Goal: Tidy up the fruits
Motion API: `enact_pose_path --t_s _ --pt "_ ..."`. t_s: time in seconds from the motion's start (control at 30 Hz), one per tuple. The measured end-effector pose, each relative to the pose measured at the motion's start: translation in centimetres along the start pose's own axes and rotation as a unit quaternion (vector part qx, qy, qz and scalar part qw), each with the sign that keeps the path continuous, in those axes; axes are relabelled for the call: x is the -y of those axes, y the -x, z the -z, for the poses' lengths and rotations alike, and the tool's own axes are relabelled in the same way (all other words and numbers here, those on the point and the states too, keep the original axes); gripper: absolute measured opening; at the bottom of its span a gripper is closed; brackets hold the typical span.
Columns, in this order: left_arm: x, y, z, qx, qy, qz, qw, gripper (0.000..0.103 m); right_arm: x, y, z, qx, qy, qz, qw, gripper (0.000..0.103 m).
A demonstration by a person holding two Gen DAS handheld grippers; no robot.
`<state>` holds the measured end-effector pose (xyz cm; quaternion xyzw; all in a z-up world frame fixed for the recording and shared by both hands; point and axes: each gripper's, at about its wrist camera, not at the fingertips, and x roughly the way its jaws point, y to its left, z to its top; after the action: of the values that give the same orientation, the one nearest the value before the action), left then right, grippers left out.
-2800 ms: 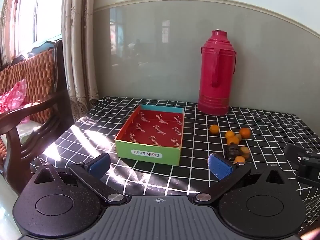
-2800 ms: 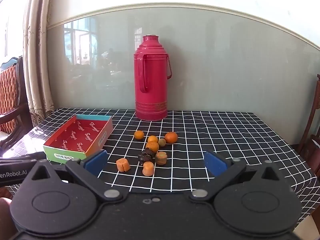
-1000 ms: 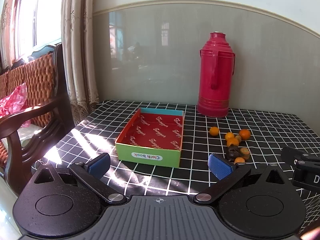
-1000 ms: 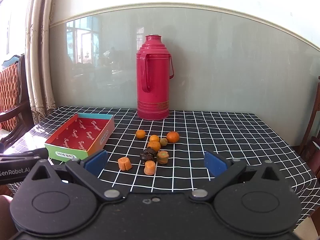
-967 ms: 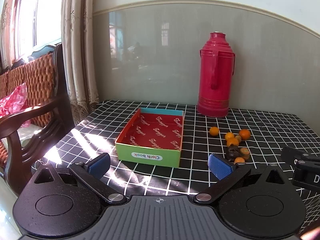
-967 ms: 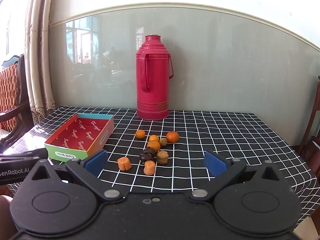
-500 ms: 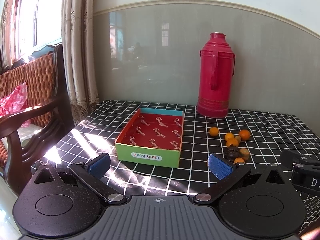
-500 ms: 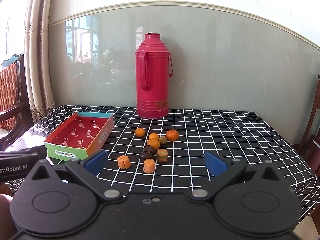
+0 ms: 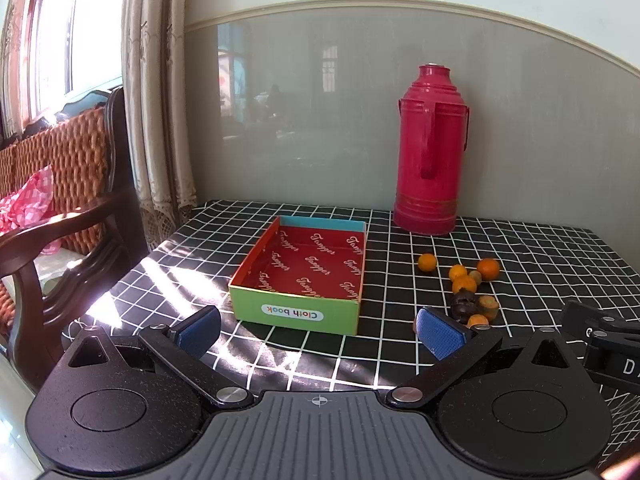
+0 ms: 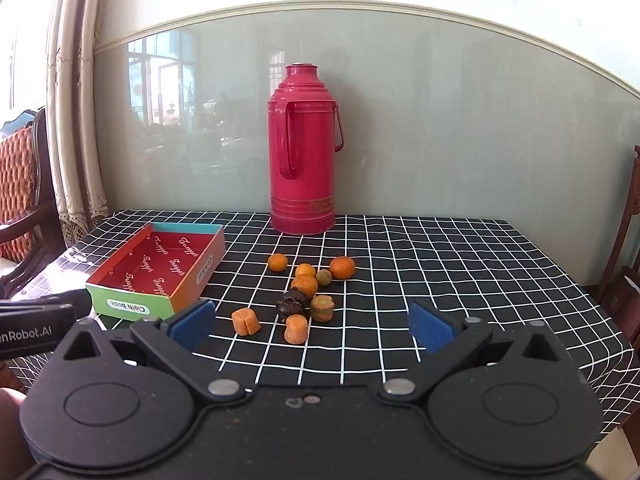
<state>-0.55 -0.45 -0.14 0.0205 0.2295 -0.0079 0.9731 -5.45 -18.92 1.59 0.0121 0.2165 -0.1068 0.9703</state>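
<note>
1. Left wrist view:
   - Left gripper [image 9: 318,330] spread wide, nothing between the blue pads [image 9: 438,332], hanging over the near edge of the checked tablecloth [image 9: 400,356].
   - Straight ahead: empty red-lined box [image 9: 304,276], green front wall marked "Cloth book", open side up.
   - To its right, well apart from the box: loose fruits [image 9: 464,284], round orange ones farther back, a dark one and brownish ones nearer.
   - Behind them: tall red thermos [image 9: 432,152] against the wall; best given a wide berth.
   - Advice for this side: hover beside the box, ready to steady its wall if a dropped fruit nudges it.

2. Right wrist view:
   - Right gripper [image 10: 310,326] likewise wide open and empty, aimed at the fruit cluster [image 10: 304,284].
   - Nearest pieces: an orange chunk [image 10: 246,321] off to the left and another orange piece [image 10: 296,329], both just ahead of the pads.
   - Probably the step in hand: first pick, none yet in the box [image 10: 160,268].
   - Good practice: start with the isolated left chunk, clear of its neighbours; come down from above, straddle it squarely, close gently since soft.
   - Round ones likely to roll: close around the middle, avoid bumping the touching dark fruit [image 10: 292,302].
</note>
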Motion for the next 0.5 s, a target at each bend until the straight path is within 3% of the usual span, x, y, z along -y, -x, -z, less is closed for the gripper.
enact_pose_path --t_s 0.3,0.5 --pt "0.8 -0.5 0.0 0.001 -0.018 0.0 0.9998 0.103 1.2 -0.4 0.4 -0.002 -0.016 0.009 1.0 0.097" --pt "2.8 -1.4 0.0 0.008 -0.06 0.008 0.9982 0.103 2.7 -1.2 0.8 -0.003 -0.03 0.023 0.999 0.097"
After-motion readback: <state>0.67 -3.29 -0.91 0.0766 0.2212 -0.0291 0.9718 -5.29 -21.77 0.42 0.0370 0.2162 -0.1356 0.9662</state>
